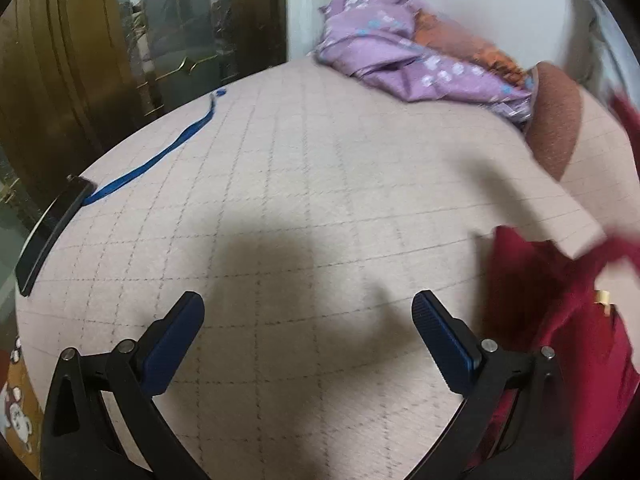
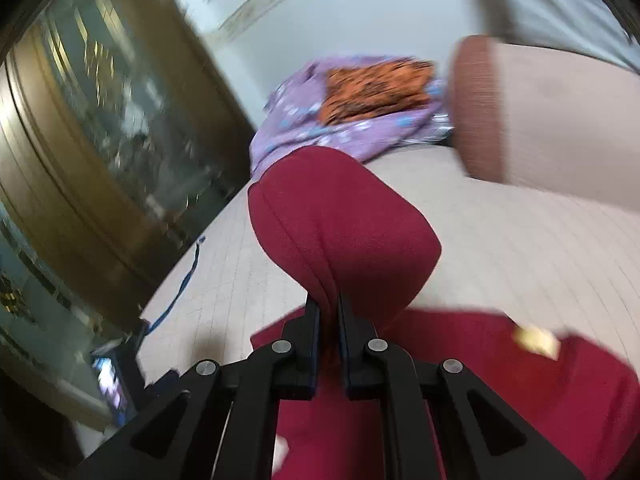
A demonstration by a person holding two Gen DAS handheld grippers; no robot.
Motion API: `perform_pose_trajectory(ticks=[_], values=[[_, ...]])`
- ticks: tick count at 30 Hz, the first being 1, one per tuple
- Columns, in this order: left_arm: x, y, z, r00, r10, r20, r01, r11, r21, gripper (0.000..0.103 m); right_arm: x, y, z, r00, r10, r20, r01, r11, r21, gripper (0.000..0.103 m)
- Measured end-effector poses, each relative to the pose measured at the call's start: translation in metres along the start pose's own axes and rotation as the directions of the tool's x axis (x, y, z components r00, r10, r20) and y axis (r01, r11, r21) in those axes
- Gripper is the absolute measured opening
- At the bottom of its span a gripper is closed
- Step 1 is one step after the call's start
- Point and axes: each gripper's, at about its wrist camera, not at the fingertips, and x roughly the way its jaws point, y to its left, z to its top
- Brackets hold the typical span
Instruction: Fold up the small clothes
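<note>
1. Your right claw is clenched on the red garment, with a lobe of doubled cloth bulging up and ahead of the tips, and the rest of the fabric spread below and to the claw's right
2. Your left claw is released, fingers wide apart over bare quilted bed cover, gripping nothing
3. From the left claw, the red garment sits off to its right and slightly ahead, close beside the right finger; the right claw is plainly the nearer one, since it already has the cloth
4. The garment's long axis is hard to call, as the cloth is bunched and motion-blurred; a pale tag shows on it to the right of your right claw
5. My read: the fold in hand gets carried over the lower layer, so the left claw needs to swing right to pin or catch an edge
6. Room: open cover lies ahead and to the left of the left claw; a blue strap and a dark phone sit far left near the bed edge, so stay clear
7. A purple bundle and a brown cushion lie well ahead, out of the way
</note>
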Motion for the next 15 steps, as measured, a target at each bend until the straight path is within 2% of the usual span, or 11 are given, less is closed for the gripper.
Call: perform_pose_trajectory(ticks=[3,5,8,9,10,14,15], values=[[-0.015,-0.008,-0.001,0.996,-0.069,0.05,0.068,0.997,0.025,0.103,-0.03,-0.036,-0.034,0.996,-0.091,-0.022,0.092,0.995,0.046,0.007],[-0.024,-0.019,-0.005,0.991,-0.119,0.065,0.114,0.991,0.063,0.103,-0.033,-0.066,-0.063,0.983,-0.157,-0.09,0.165,0.983,0.086,0.009],[-0.032,-0.032,-0.011,0.982,-0.179,0.066,0.171,0.978,0.12,0.103,-0.04,-0.107,-0.093,0.961,-0.211,-0.176,0.243,0.952,0.184,0.024],[-0.033,-0.038,-0.014,0.976,-0.209,0.055,0.199,0.969,0.144,0.103,-0.046,-0.119,-0.101,0.959,-0.209,-0.19,0.25,0.941,0.23,0.035],[-0.035,-0.042,-0.016,0.972,-0.229,0.049,0.219,0.962,0.161,0.103,-0.056,-0.128,-0.105,0.963,-0.204,-0.178,0.247,0.932,0.267,0.044],[-0.04,-0.07,-0.024,0.965,-0.258,0.041,0.239,0.935,0.261,0.103,-0.083,-0.137,-0.095,0.964,-0.249,-0.089,0.264,0.923,0.281,0.059],[-0.039,-0.076,-0.026,0.966,-0.257,0.033,0.238,0.929,0.282,0.103,-0.082,-0.137,-0.09,0.963,-0.26,-0.077,0.271,0.923,0.275,0.067]])
